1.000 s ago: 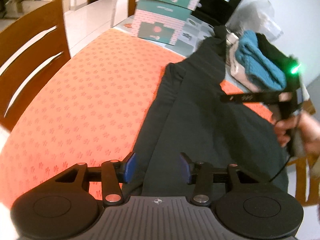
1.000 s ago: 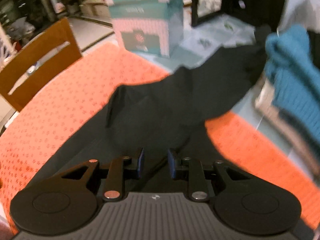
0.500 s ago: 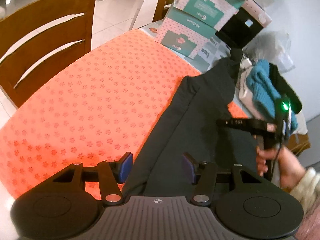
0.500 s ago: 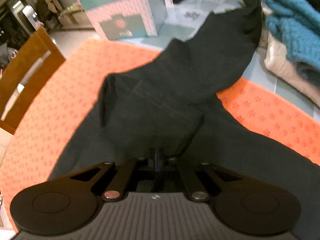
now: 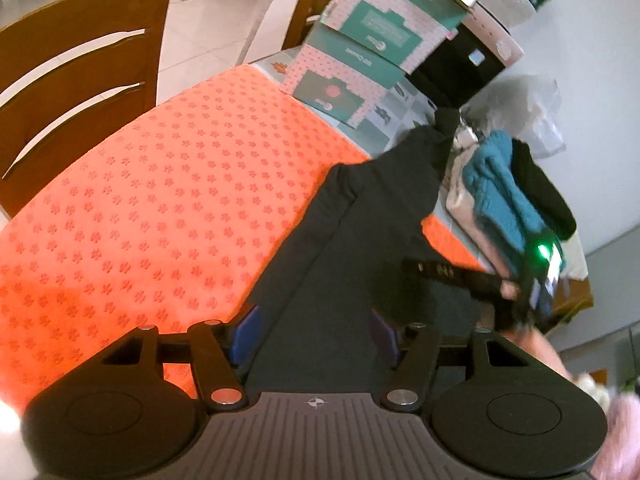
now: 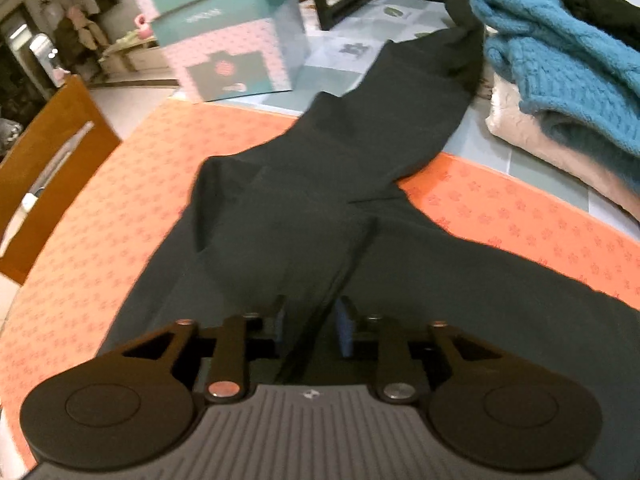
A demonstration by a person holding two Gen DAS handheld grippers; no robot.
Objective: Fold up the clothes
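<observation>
Wooden chair point(image 5: 76, 92) beside orange patterned tablecloth point(image 5: 152, 208); stacked pink-teal boxes point(image 6: 228, 36) behind; black appliance point(image 5: 460, 68) beside boxes.

The left gripper point(image 5: 316, 336) has a dark grey ribbed body with a small cross mark in the middle. On each side there is a round black disc. Black link arms with silver and copper screws go to two fingers with blue pads point(image 5: 245, 334). The right gripper point(image 6: 310, 326) has the same build. In the left view, it shows a green light and a black cable. A fluffy pink sleeve point(image 5: 624, 436) is seen at the lower right.
</observation>
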